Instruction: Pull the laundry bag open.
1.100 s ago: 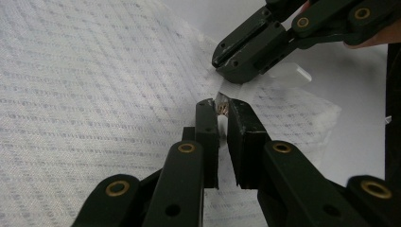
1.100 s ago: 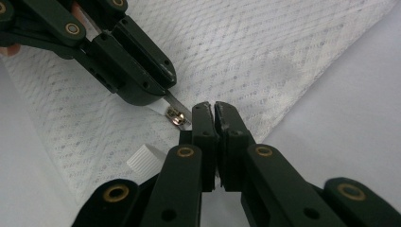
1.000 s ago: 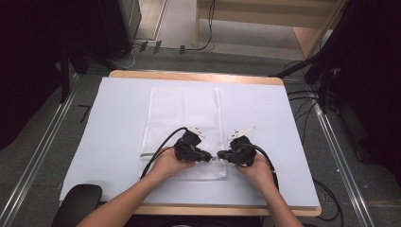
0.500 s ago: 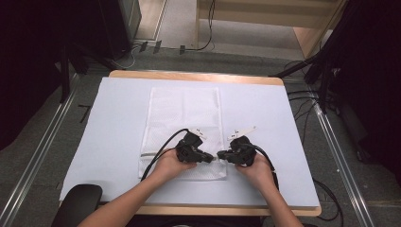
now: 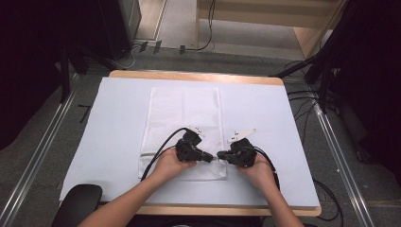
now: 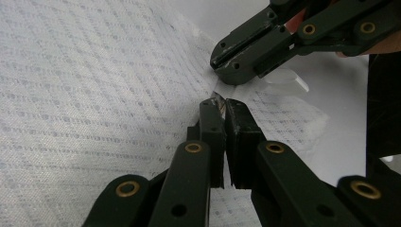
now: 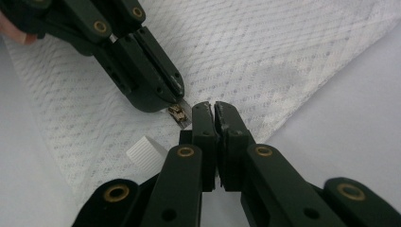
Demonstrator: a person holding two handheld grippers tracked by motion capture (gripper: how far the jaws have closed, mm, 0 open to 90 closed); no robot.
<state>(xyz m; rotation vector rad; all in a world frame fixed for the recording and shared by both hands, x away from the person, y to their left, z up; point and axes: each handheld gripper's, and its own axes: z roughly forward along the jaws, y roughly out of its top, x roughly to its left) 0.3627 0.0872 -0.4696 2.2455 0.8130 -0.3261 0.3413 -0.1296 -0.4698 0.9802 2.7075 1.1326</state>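
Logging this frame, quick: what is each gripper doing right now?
Left gripper: shut, pinching the zipper pull of the white mesh bag.
Right gripper: shut on the bag's edge beside the zipper.

Our right gripper (image 7: 211, 108) pinches the white mesh bag (image 7: 265, 52), jaws closed. Opposite, our left gripper (image 7: 163, 97) grips the metal zipper pull (image 7: 178, 115).

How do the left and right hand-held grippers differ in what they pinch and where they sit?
The left hand-held gripper is shut on the metal zipper pull; the right hand-held gripper is shut on the edge of the white mesh bag. The left one lies over the bag and points right; the right one reaches in from beside the bag and points left. Both are shut, with their tips nearly meeting.
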